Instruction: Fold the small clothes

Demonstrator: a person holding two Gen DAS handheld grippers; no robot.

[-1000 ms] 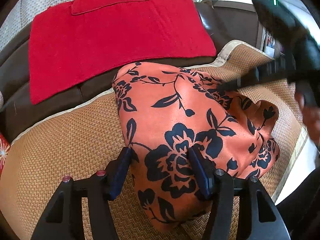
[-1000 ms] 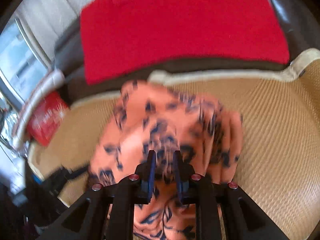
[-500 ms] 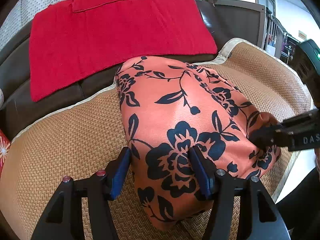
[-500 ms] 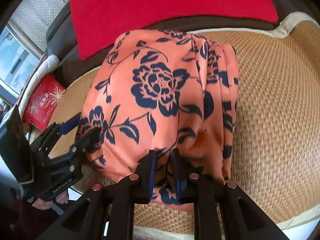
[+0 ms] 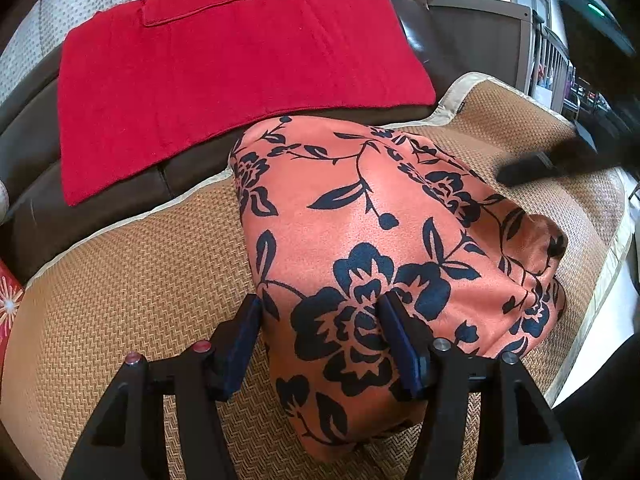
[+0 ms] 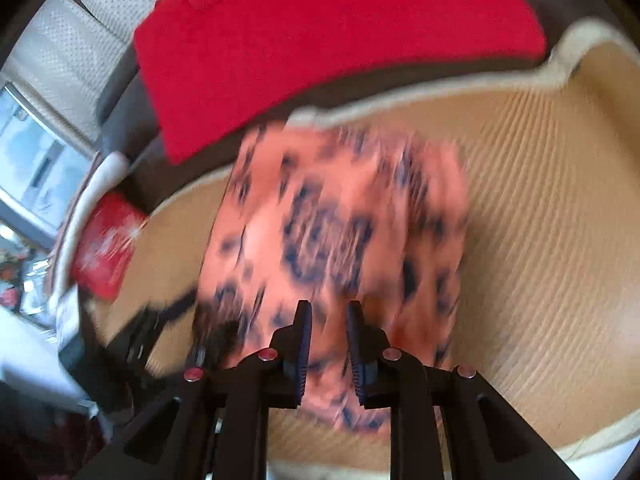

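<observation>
- Left gripper (image 5: pixel 320 334): black frame, blue-padded jaws spread wide and gripping nothing. They straddle the near left edge of the garment, one pad off the cloth over the mat, the other over the printed flower. Likely parked there to pin or steady the fold, though pad contact with the cloth can't be confirmed.
- Right gripper (image 6: pixel 326 344): jaws stand a little apart with cloth between them. The right wrist view is badly motion-blurred, so can't tell whether it is clamped or has just let go. In the left wrist view it shows only as a dark blur (image 5: pixel 560 156) off to the right, above the mat and seemingly clear of the cloth.
- Orange satin garment with navy floral print (image 5: pixel 380 248): directly ahead of and under both grippers, folded into a compact, puffy bundle. Layered edges bunch on the right side, so that fold looks loose and may need flattening.
- Tan woven rattan seat mat with cream binding (image 5: pixel 120 288): under the bundle, extends to both sides, serves as the flat folding surface.
- Red towel with stitched pocket (image 5: pixel 220 60): beyond the bundle, draped on the brown leather sofa back (image 5: pixel 36 152), not touching the garment.
- Red patterned packet (image 6: pixel 106 248): far left, at the mat's edge, out of the way.
</observation>
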